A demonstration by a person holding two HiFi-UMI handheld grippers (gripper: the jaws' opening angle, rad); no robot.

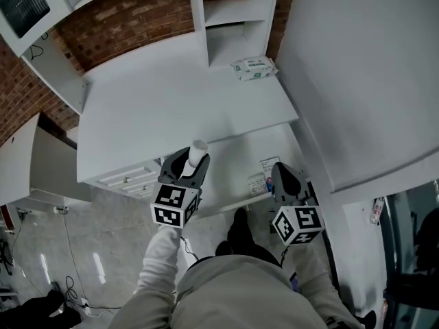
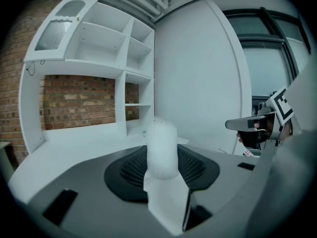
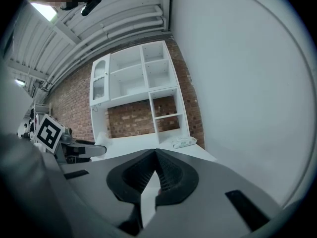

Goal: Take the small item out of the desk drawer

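I see a small frosted white cylinder [image 2: 162, 150], and my dark grey left gripper [image 1: 194, 160] bears a cube [image 1: 176, 206] of black-and-white square markers. The smooth white desk top [image 1: 178, 101] is plain; the red-brown brick wall [image 1: 137, 16] shows pale mortar lines.

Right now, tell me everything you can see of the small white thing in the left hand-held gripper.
The small white item is a frosted, slightly translucent cylinder with a rounded top, plastic by its look. It stands upright between the jaws of the left hand-held gripper, which are closed on its lower part, and its upper half sticks out beyond them. It is held in the air near the front edge of the white desk, touching nothing else. No label shows.
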